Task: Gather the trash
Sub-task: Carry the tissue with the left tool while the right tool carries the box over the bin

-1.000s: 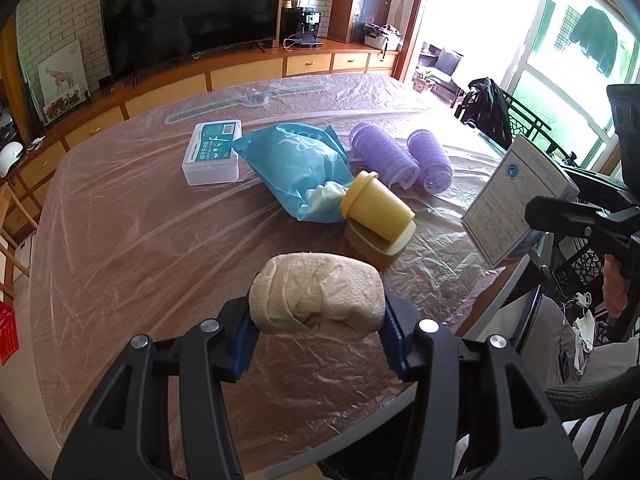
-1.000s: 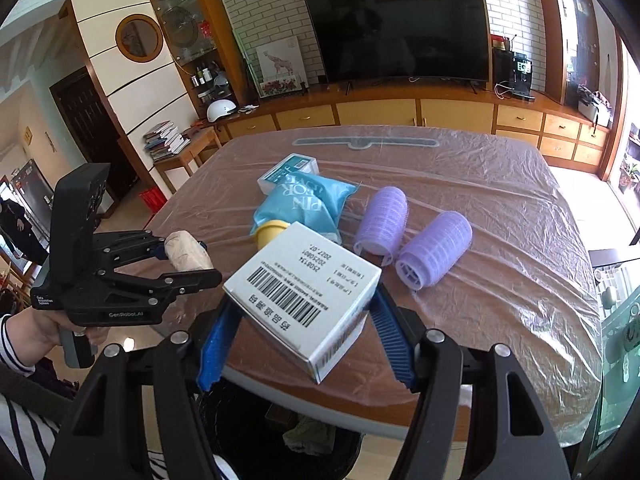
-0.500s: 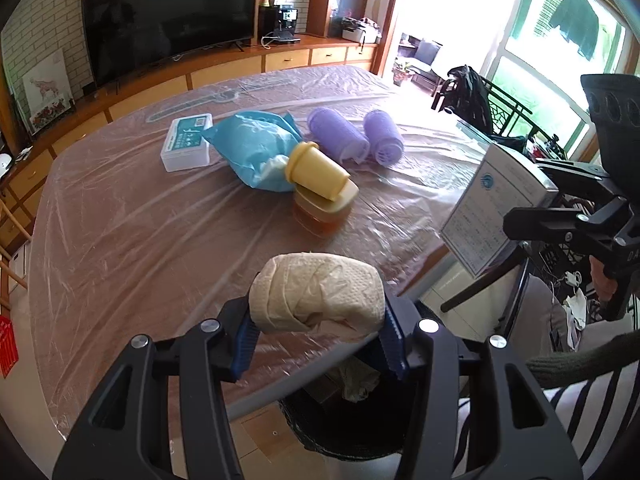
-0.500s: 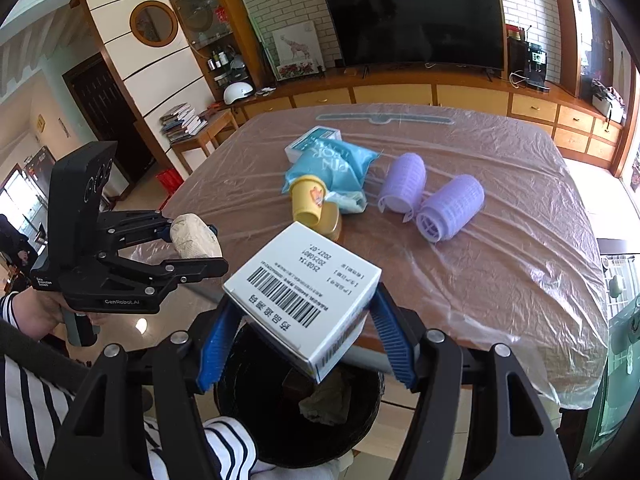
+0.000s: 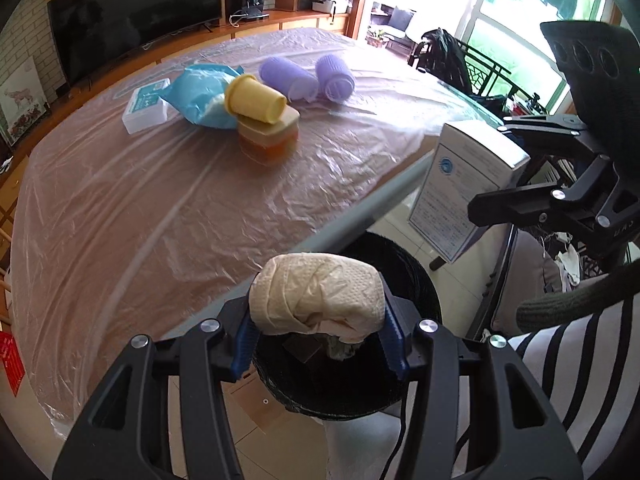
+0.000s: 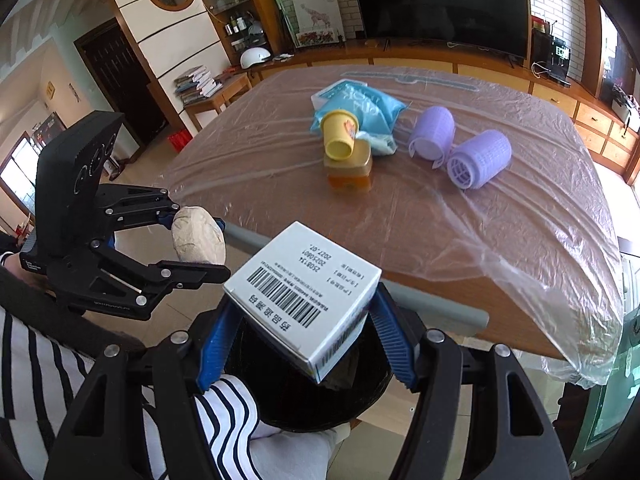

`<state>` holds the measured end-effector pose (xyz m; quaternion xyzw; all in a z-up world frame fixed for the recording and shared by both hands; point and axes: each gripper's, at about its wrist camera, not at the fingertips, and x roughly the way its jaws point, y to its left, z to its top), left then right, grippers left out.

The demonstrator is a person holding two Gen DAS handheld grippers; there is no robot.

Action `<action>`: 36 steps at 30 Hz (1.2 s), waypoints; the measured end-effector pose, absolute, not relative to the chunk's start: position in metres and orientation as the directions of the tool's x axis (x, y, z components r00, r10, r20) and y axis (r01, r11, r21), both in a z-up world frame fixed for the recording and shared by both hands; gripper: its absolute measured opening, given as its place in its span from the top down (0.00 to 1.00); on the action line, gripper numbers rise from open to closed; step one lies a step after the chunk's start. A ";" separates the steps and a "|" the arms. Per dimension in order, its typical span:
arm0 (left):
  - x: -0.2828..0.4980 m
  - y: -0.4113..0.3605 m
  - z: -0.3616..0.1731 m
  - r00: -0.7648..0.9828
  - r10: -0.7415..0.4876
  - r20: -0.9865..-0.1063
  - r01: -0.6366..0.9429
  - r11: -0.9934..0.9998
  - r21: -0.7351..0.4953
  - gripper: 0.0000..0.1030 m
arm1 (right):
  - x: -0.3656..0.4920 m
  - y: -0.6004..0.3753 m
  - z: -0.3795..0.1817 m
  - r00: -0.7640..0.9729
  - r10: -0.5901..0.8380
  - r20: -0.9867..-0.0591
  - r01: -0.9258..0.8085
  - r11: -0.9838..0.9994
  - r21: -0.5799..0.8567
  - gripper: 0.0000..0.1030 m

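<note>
Holding crumpled scraps (image 5: 340,350), black bin (image 5: 416,276) under table edge (image 5: 360,216).

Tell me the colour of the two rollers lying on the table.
Light purple. The rollers show best in the right wrist view, lying beyond the yellow cup.

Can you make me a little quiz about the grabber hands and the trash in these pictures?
1. What does the left gripper hold?
A. a wad of paper
B. a purple roller
C. a yellow cup

2. True or false: the white box in the right gripper lies on the table.

3. Fill in: below both grippers stands a black ____.

Key:
1. A, the wad of paper.
2. False; it is held over the bin, off the table.
3. bin.
</note>
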<state>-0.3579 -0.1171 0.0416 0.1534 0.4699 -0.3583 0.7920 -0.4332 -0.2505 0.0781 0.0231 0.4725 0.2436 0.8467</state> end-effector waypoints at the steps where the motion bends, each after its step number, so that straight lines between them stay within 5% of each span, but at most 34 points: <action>1: -0.360 -0.118 0.038 0.296 -0.420 -0.858 0.715 0.693 -0.093 0.49 | -0.434 -0.249 0.074 0.426 0.433 -0.794 -0.391 0.880 0.270 0.38; 36: -0.371 -0.133 -0.033 0.247 -0.310 -0.918 0.712 0.700 -0.045 0.49 | -0.434 -0.214 -0.011 0.336 0.315 -0.888 -0.334 0.921 0.201 0.38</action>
